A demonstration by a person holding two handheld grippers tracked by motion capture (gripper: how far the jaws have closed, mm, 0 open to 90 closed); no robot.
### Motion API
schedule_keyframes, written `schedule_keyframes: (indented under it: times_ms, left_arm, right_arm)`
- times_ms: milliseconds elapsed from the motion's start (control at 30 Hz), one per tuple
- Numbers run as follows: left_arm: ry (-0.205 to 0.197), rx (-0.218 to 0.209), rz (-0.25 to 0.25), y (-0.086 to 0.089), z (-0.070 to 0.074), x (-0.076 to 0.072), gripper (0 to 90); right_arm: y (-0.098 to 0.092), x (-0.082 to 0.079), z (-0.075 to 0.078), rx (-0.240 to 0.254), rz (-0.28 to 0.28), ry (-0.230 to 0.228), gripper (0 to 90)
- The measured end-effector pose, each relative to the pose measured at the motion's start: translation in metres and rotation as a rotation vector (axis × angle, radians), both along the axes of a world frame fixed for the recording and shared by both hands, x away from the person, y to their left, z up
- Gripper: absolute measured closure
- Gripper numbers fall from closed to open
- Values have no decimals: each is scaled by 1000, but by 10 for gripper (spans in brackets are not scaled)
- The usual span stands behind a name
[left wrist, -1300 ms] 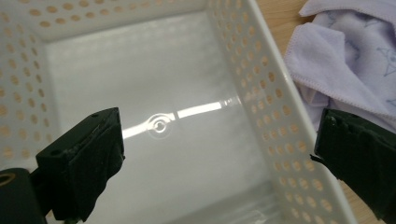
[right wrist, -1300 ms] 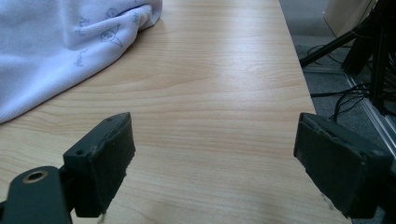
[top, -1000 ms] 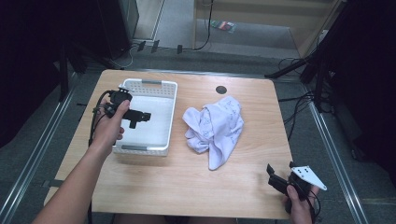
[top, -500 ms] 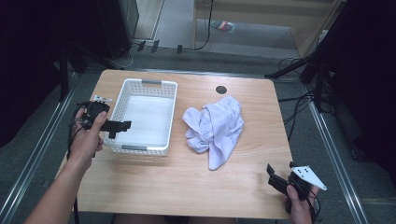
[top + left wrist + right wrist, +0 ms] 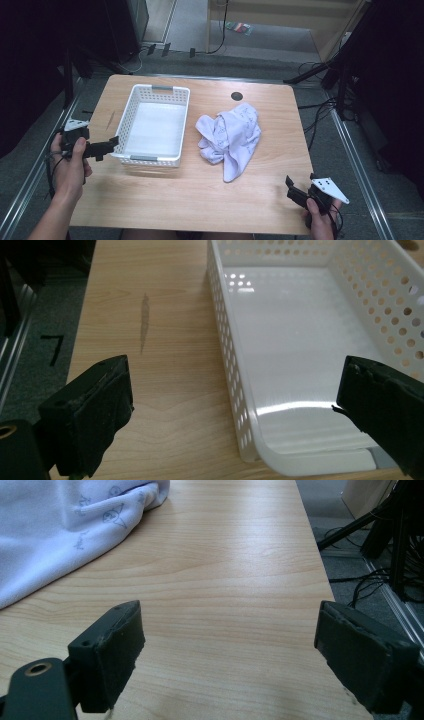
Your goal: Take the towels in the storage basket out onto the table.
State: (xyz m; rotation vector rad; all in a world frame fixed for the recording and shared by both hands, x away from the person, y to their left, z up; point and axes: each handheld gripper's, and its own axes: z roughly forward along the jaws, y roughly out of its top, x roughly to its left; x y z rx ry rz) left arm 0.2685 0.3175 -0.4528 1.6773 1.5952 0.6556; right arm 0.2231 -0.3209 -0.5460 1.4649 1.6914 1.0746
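the far end of the white basket (image 5: pixel 320 340) runs off the top of the left gripper view, and its near right corner is covered by the right-hand jaw there, so its full outline is easier to read from the high view, where it sits whole on the wooden table (image 5: pixel 165 200). the small print on the pale cloth (image 5: pixel 231 137) is too fine to make out, and in the right gripper view the cloth (image 5: pixel 70 530) is cut off at the top and left edges. the person's left forearm comes up from the bottom left corner of the high view, hand wrapped around the left gripper (image 5: pixel 107 145), which is held level at the table's left edge with its jaws pointing toward the basket's near left corner, just beside it and not touching. its jaws stand spread wide with nothing between them; the basket's long left wall lies ahead of the gap, the basket floor bare behind it. the right gripper (image 5: pixel 291 189) is held low at the table's near right corner, only the hand and wrist showing. its jaws are also spread wide and empty over bare wood, and the cloth lies well apart from it, ahead and to the left of its jaws, in a crumpled heap just right of the basket.
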Motion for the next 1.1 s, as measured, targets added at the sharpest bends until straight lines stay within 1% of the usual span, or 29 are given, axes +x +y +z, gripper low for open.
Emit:
schedule_keyframes:
  times_ms: [67, 267, 300, 333, 400, 533, 600, 700, 733, 800, 833, 867, 933, 1033, 1067, 1100]
  left_arm:
    - [-29, -15, 0, 6, -4, -7, 19]
    - [-114, -32, 15, 17, -16, -27, 19]
    - [-139, -23, 27, 18, -19, -31, 19]
    - [-155, -21, 39, 20, -21, -34, 19]
    - [-177, -37, 51, 23, -27, -40, 19]
    - [-189, -61, 51, 28, -42, -47, 19]
    - [-190, -64, 40, 31, -48, -50, 19]
    - [-213, -84, 49, 35, -57, -56, 19]
    - [-218, -73, 58, 35, -60, -59, 19]
    - [-228, -77, 58, 38, -65, -63, 19]
    - [-234, -70, 59, 39, -68, -65, 19]
    - [-231, -62, 57, 41, -70, -67, 19]
    - [-220, -68, 53, 45, -76, -71, 19]
    - [-196, -69, 70, 51, -85, -76, 20]
    - [-192, -63, 84, 52, -87, -77, 20]
    - [-182, -47, 98, 54, -90, -79, 21]
  right_arm:
    - [0, 0, 0, 1, -1, -2, 127]
    - [0, 0, 0, -1, -2, -3, 127]
    - [0, 0, 0, -2, -2, -3, 127]
    - [0, 0, 0, 0, -3, -2, 127]
    - [0, 0, 0, 0, -5, -2, 127]
    - [0, 0, 0, -2, -9, -3, 127]
    - [0, 0, 0, 0, -10, -3, 127]
    - [0, 0, 0, 0, -12, -3, 128]
    - [0, 0, 0, 0, -12, -3, 128]
    - [0, 0, 0, 1, -14, -2, 128]
    - [0, 0, 0, 2, -14, -2, 128]
    - [0, 0, 0, 2, -14, -3, 128]
    - [0, 0, 0, 1, -14, 0, 127]
    - [0, -1, 0, 1, -15, 0, 127]
    - [0, 0, 0, 1, -15, 0, 128]
    - [0, 0, 0, 0, -14, 0, 128]
